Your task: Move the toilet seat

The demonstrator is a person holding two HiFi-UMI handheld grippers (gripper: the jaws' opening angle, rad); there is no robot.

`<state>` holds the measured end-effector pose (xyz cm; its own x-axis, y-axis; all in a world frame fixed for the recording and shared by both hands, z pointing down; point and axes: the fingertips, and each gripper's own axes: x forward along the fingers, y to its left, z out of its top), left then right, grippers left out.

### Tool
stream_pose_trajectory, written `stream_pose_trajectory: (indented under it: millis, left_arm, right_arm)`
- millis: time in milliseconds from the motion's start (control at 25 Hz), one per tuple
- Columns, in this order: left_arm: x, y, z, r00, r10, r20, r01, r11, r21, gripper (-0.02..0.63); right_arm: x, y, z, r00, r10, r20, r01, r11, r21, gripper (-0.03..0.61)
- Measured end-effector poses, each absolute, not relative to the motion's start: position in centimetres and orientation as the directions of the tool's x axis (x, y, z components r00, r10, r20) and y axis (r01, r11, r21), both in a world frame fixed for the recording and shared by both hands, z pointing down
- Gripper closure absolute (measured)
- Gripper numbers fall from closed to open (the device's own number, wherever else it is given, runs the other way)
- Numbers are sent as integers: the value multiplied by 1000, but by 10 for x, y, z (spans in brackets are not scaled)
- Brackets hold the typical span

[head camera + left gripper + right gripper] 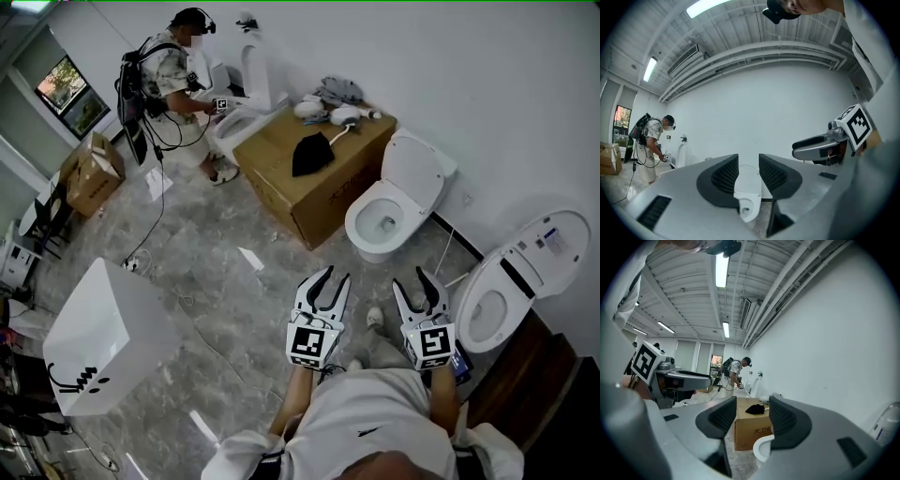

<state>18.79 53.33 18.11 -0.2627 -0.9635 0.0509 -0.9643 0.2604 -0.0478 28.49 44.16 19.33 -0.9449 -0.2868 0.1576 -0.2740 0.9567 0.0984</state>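
Grey marbled floor (216,272) along a white wall. Toilet seat (373,225) down on the bowl of the toilet straight ahead, lid raised behind it, well apart from both claws. Left claw (335,274) and right claw (411,277) side by side, pointing toward that toilet, each narrowed to its tightest and holding nothing. Second toilet (487,314) to the right, open too. Cardboard box (309,187) just left of the seat, black cloth (312,153) on top. Another person (173,75) bent over a farther toilet
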Motion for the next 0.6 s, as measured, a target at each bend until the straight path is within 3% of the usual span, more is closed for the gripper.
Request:
stream_pose_trajectory:
  millis: [600]
  left_arm:
    - [110, 419, 180, -313, -946, 87, -949, 309, -61, 486]
  right_arm:
    - [196, 323, 196, -960, -219, 177, -208, 975, 77, 362]
